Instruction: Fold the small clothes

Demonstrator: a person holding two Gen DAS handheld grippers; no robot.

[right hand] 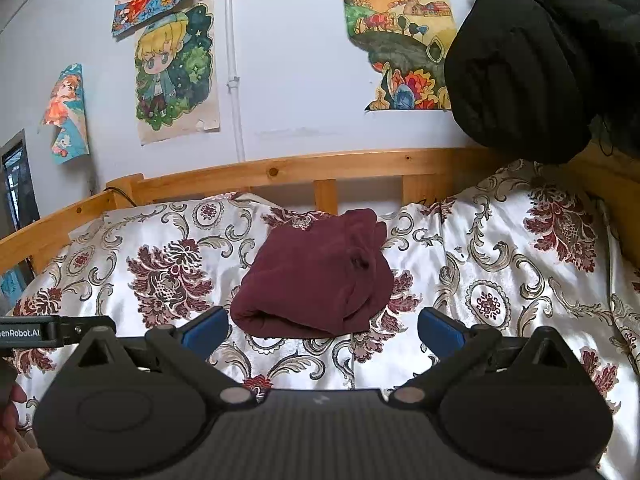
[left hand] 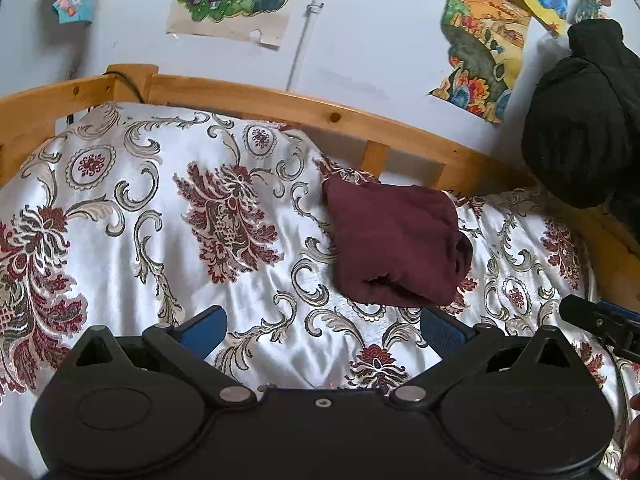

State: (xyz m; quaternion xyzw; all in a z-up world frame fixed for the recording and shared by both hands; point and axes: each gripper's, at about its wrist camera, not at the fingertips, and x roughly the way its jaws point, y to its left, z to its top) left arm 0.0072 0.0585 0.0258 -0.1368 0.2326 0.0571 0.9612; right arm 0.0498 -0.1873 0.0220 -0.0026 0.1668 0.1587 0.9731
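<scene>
we hold both grippers, left (left hand: 323, 330) and right (right hand: 323, 330), released and empty before the folded maroon garment (right hand: 316, 280); a careless nudge on the slippery bedspread (right hand: 500, 264) could undo its folds.

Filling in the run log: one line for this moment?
maroon garment: folded, on bedspread | left claw: open, empty | right claw: open, empty
</scene>
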